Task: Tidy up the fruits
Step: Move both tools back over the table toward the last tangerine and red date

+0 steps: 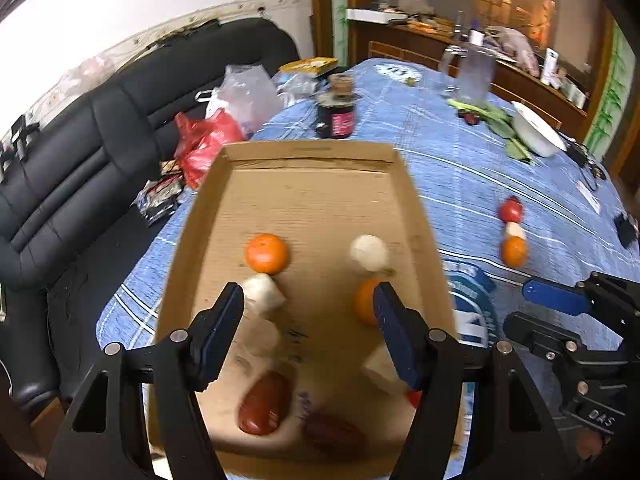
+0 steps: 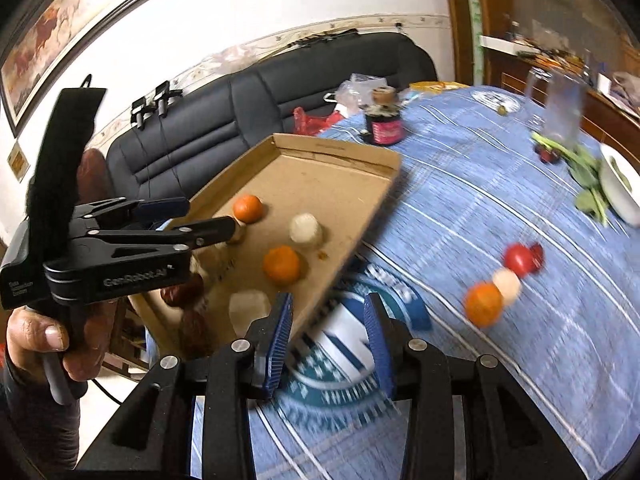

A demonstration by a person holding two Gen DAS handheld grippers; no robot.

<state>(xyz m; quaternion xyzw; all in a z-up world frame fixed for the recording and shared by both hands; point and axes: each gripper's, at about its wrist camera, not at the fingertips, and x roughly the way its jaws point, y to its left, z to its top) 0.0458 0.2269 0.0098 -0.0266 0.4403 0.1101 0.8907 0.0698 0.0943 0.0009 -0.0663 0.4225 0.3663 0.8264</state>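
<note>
- Because sorting is judged half done, round orange mandarins (image 1: pixel 266 253), pale peeled pieces (image 1: pixel 369 252) and dark red dates (image 1: pixel 265 402) are kept inside the shallow brown cardboard tray (image 1: pixel 312 152).
- Three fruits (image 2: pixel 502 282) are left in a row on the blue striped tablecloth (image 2: pixel 500 380).
- The left gripper (image 1: pixel 308 332) is held spread above the tray, pinching nothing.
- The right gripper (image 2: pixel 328 340) is kept slightly parted and empty, probably for those.

My left gripper (image 2: pixel 200 216) is black, with silver screws, dark blue ribbed pads, white "GenRobot.AI" lettering on its side and a black strap above. My right gripper (image 2: pixel 328 340) matches it. My left hand (image 2: pixel 60 340) wears a dark sleeve.
</note>
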